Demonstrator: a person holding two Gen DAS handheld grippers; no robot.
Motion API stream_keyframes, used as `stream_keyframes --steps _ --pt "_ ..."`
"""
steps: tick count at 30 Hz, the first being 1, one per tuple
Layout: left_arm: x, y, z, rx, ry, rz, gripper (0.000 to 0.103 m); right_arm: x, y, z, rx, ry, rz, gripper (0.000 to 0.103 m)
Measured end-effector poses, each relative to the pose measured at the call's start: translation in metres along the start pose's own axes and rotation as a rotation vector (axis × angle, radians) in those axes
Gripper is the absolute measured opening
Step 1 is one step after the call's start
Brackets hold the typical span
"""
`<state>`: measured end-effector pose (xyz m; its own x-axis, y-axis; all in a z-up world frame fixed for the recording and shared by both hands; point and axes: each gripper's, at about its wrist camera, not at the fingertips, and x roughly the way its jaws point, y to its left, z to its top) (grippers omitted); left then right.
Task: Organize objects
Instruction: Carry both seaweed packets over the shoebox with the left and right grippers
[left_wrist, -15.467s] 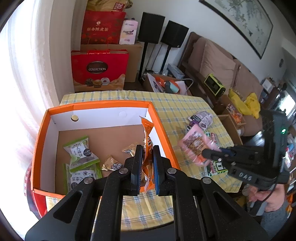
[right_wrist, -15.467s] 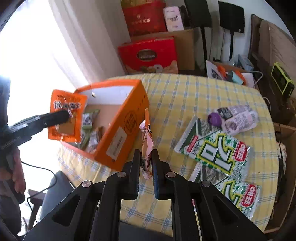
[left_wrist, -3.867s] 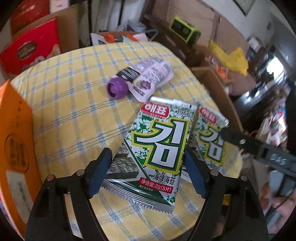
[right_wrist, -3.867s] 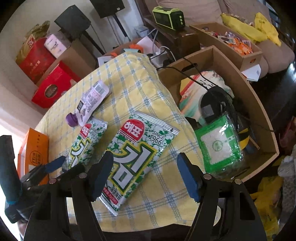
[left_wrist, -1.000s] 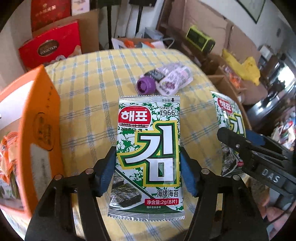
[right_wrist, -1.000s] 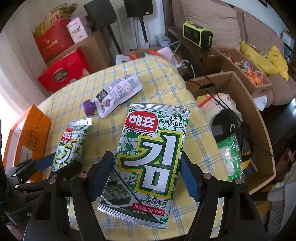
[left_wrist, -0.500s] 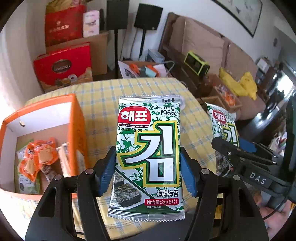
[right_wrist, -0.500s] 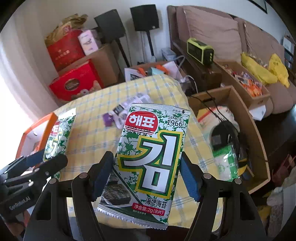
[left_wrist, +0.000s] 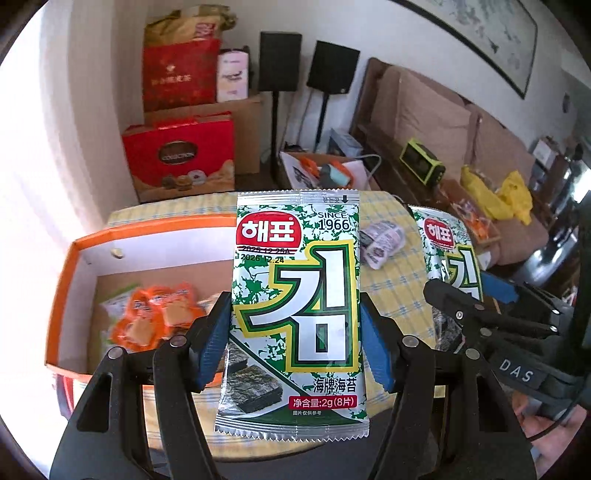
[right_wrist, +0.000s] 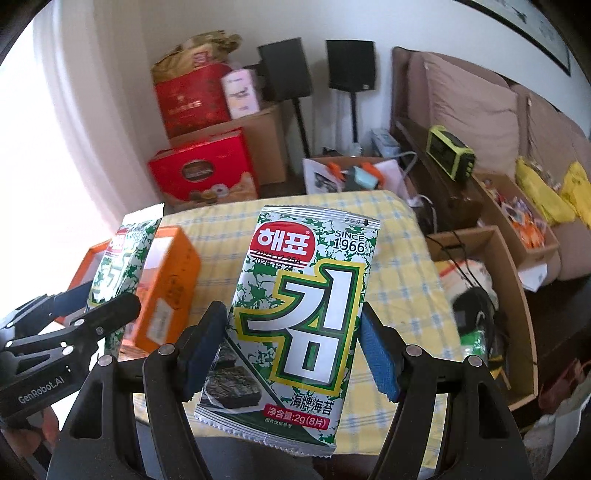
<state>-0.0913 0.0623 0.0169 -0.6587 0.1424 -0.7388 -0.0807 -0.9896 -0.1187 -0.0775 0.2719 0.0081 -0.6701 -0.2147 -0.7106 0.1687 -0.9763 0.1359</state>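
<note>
While both packets hang clear of the table, entries run as follows, places given from the orange box (left_wrist: 64, 280).
Left packet: seaweed packet (left_wrist: 295, 314), held in the air just right of the orange box, above the checked tablecloth (left_wrist: 399, 280).
Right packet: second seaweed packet (right_wrist: 303, 317), further right of the orange box.
Left gripper (left_wrist: 295, 343): pads pinch the packet's two long edges.
Right gripper (right_wrist: 291, 349): likewise clamped across its packet's width.
Handling: probably very light, crinkly foil, brittle sheets inside; hold by the side edges, gently.
Orange box contents: orange snack packs (left_wrist: 155, 317) and a green-white sachet; room remains.
Outside the box: purple pouch (left_wrist: 382, 242), on the cloth to its right.
</note>
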Motion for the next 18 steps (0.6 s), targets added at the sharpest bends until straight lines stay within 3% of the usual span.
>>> stream_keyframes --steps 18 --pt "-0.023 0.088 -0.005 -0.114 -0.013 0.078 0.062 0.021 0.084 0.023 -0.112 0.024 0.091 0.072"
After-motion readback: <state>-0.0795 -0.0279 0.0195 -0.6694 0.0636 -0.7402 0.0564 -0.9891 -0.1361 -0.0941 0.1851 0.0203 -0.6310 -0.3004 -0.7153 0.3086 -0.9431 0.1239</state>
